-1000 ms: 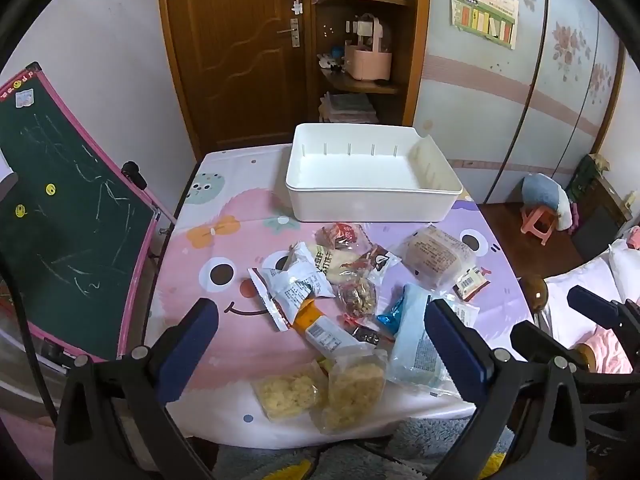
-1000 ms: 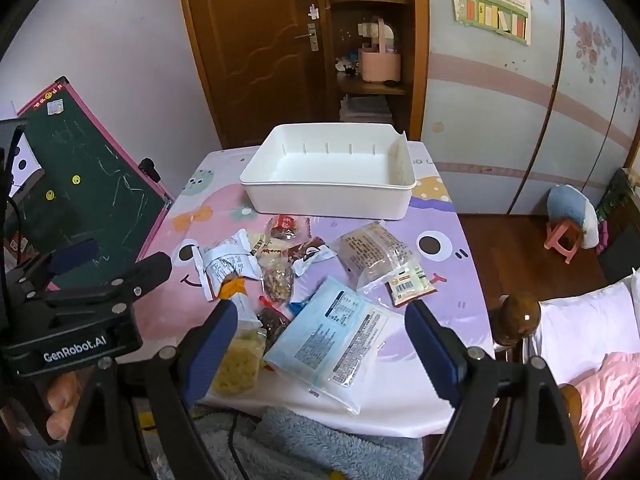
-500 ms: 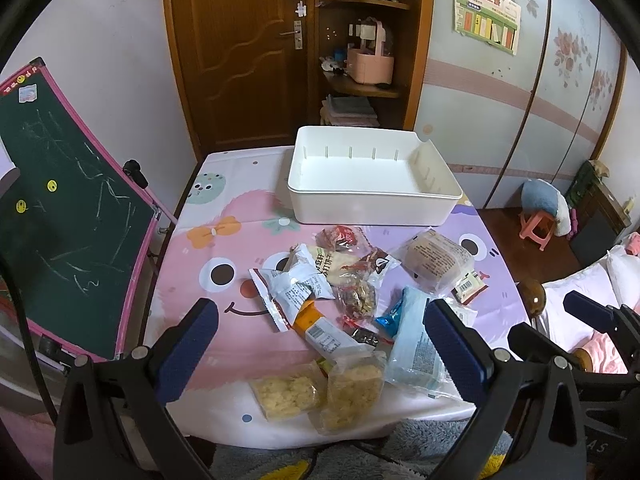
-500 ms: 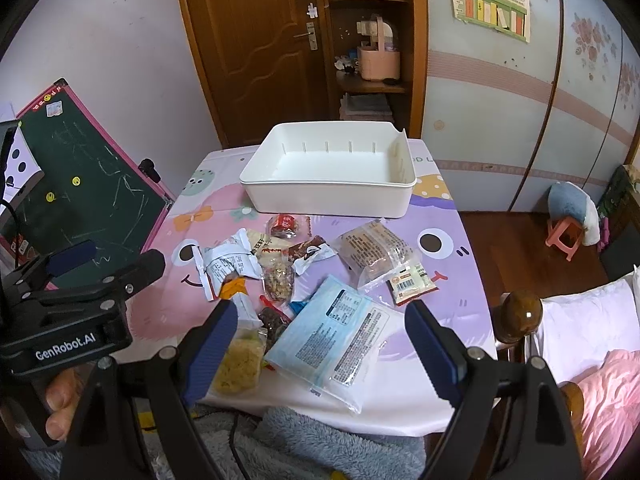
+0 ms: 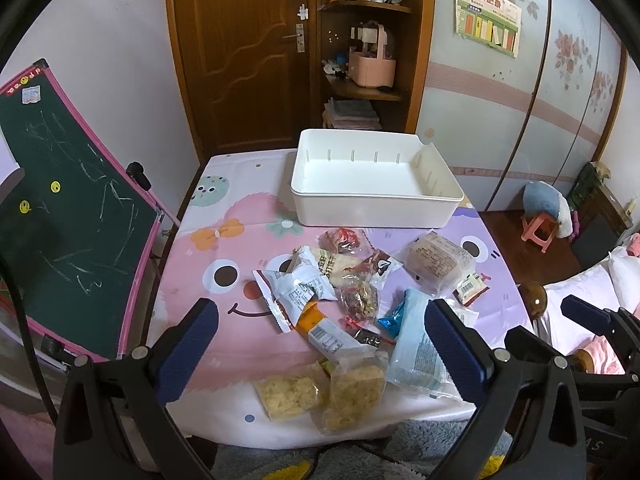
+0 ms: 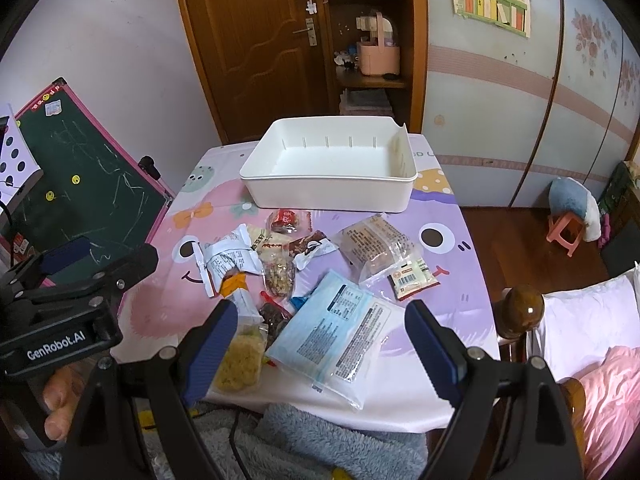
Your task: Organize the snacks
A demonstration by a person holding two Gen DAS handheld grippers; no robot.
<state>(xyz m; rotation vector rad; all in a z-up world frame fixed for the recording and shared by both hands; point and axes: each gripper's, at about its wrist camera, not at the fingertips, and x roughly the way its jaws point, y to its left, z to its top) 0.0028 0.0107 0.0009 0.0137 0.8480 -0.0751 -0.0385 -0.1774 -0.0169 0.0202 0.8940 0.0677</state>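
A white empty bin (image 5: 372, 184) stands at the far side of the table; it also shows in the right wrist view (image 6: 328, 172). Several snack packets lie loose in front of it: a large blue pack (image 6: 340, 332), a clear bag of brown cake (image 6: 374, 246), a white wrapper (image 5: 296, 284), two bags of yellow crisps (image 5: 320, 392). My left gripper (image 5: 320, 348) is open and empty, above the table's near edge. My right gripper (image 6: 320, 352) is open and empty, above the blue pack.
The table has a pink and purple cartoon cloth (image 5: 224, 248). A green chalkboard (image 5: 60, 216) leans at the left. A wooden bedpost knob (image 6: 524, 308) and a bed are at the right. A door and shelves stand behind.
Both grippers drifted slightly; the views shifted a little. No snack has moved and both grippers stay open.
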